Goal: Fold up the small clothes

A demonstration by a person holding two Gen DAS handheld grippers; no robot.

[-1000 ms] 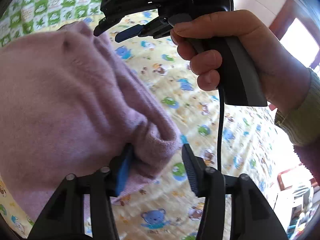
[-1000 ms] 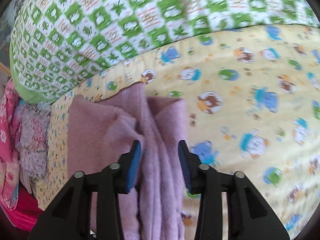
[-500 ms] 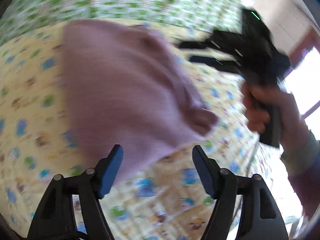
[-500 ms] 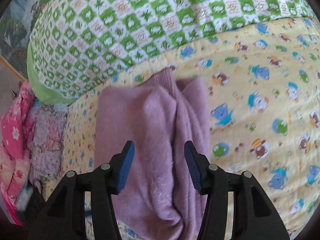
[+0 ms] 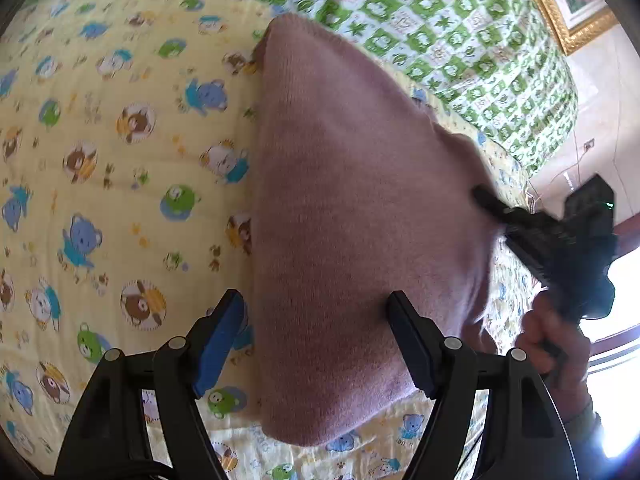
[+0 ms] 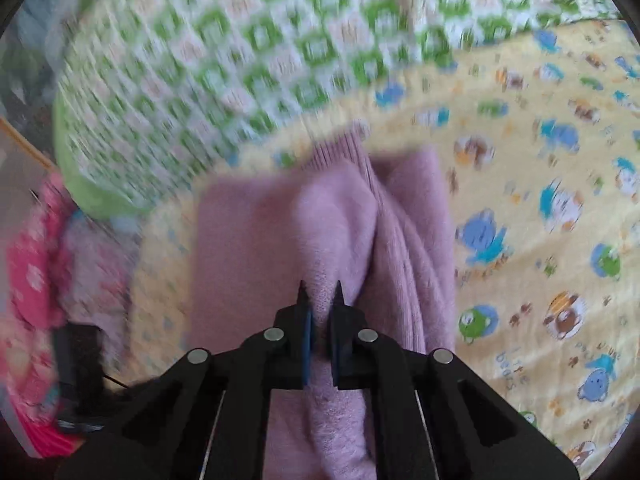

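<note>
A small mauve knitted garment lies folded on the yellow bear-print sheet. My left gripper is open and empty above its near end, the left finger over the sheet and the right finger over the knit. In the right wrist view the garment shows bunched folds, and my right gripper is shut on a fold of it at the near side. The right gripper also shows in the left wrist view, at the garment's right edge.
A green and white checked quilt lies along the far side of the sheet. A pile of pink flowered clothes sits at the left in the right wrist view. A gold picture frame hangs on the wall.
My left gripper let go of the garment's cuff, opened wide and drew back over it. My right gripper went from open over the folds to shut on one.
</note>
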